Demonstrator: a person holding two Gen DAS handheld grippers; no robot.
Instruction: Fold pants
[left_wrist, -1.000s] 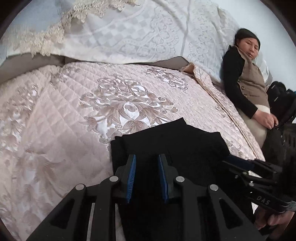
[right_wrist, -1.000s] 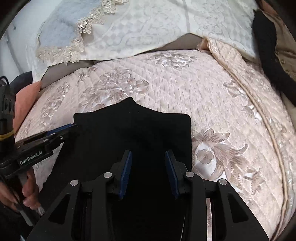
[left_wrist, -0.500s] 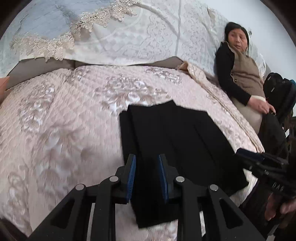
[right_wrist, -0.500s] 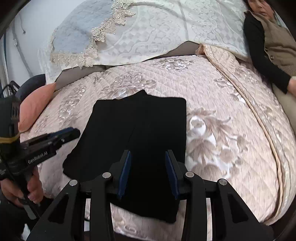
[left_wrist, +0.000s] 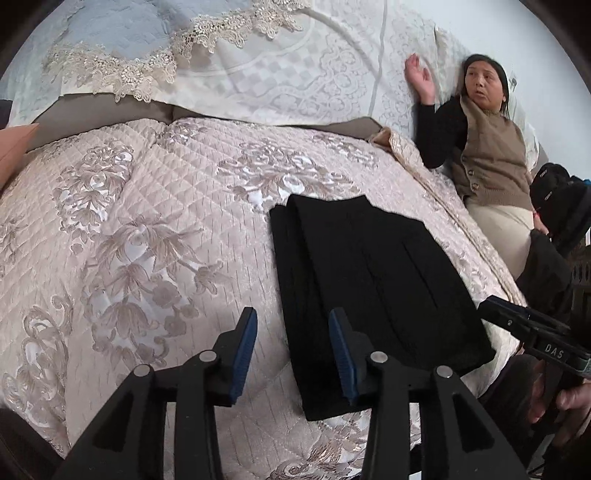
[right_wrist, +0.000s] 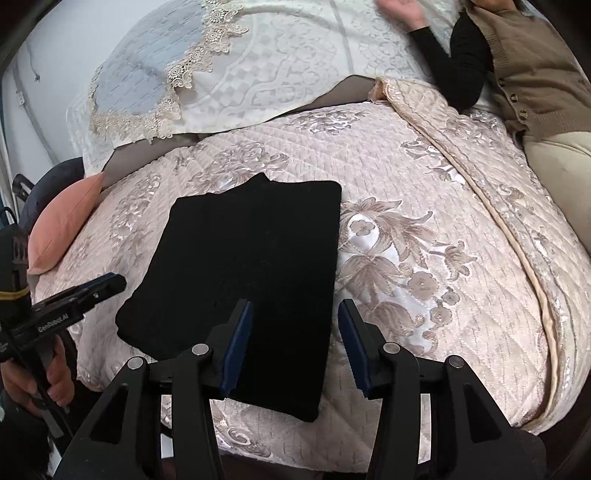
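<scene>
The black pants (left_wrist: 365, 280) lie folded into a flat rectangle on the quilted beige bedspread (left_wrist: 147, 229), near the bed's front edge. They also show in the right wrist view (right_wrist: 243, 266). My left gripper (left_wrist: 292, 352) is open and empty, held above the pants' near left edge. My right gripper (right_wrist: 295, 341) is open and empty, held above the pants' near right edge. Each gripper shows in the other's view, the right one (left_wrist: 532, 328) and the left one (right_wrist: 70, 299), both off the cloth.
A woman (left_wrist: 487, 147) sits at the bed's right side with one hand raised against the white lace pillow cover (left_wrist: 295, 66). A pink cushion (right_wrist: 62, 225) lies at the left edge. A dark bag (left_wrist: 557, 199) stands beyond her.
Both grippers have drawn back and up from the pants, and both have opened wider. The woman has raised her hand to the pillow.
</scene>
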